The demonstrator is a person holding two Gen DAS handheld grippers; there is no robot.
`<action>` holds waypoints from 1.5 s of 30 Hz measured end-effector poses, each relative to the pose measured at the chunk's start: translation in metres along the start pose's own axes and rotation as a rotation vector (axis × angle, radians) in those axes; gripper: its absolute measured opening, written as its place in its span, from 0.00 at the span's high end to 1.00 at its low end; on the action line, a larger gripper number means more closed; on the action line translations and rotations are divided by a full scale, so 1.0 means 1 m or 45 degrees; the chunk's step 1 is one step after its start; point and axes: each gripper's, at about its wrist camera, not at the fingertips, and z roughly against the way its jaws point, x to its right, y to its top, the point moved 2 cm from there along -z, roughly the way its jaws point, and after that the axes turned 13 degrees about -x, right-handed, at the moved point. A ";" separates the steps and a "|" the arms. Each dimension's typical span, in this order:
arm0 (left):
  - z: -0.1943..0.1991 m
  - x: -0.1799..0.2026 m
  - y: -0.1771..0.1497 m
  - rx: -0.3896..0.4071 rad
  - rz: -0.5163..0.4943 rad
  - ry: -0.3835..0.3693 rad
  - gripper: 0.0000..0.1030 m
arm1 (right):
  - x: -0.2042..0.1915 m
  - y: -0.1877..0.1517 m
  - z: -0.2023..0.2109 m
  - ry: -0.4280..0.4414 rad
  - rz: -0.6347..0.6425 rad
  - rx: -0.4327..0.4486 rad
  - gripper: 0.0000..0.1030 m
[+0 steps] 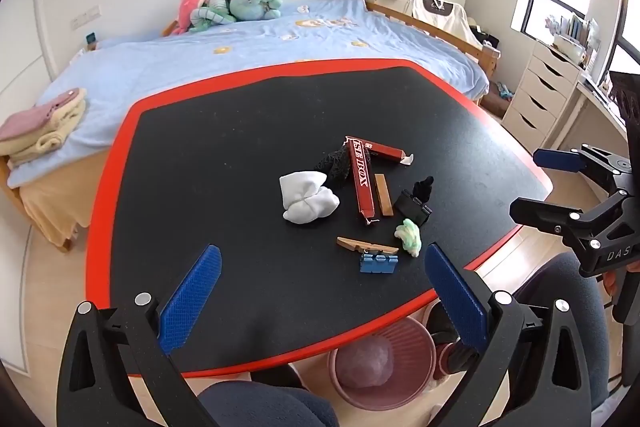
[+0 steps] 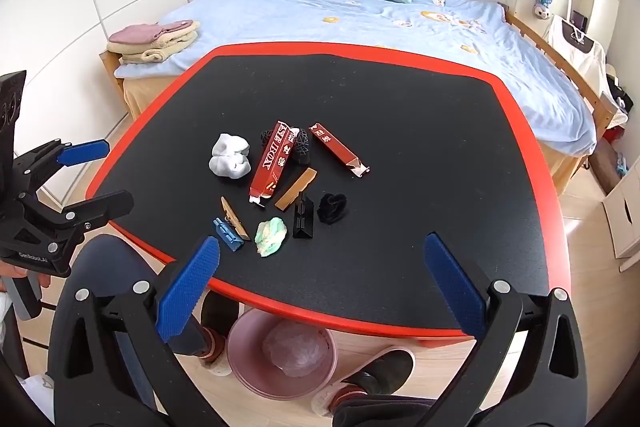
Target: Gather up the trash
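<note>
The black, red-edged table [image 2: 400, 107] carries the litter in one loose cluster near its front edge, within reach of both claws. Below that edge the pink plastic waste bin [image 2: 244, 359] stands on the floor, probably so scraps drop straight in. The left gripper [image 1: 320, 291] and right gripper [image 2: 320, 287] hover wide apart, holding nothing. The crumpled white tissue [image 2: 230, 157], long red cartons [image 2: 272, 161] and green-white wad [image 2: 271, 235] lie untouched.
</note>
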 end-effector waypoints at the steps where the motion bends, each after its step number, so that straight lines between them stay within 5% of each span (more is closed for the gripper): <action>1: 0.000 -0.001 0.000 0.002 0.002 0.001 0.05 | 0.000 0.000 0.000 0.002 0.000 -0.001 0.03; 45: -0.004 -0.006 -0.001 -0.009 0.016 -0.016 0.05 | 0.002 -0.003 -0.012 0.022 0.014 -0.013 0.03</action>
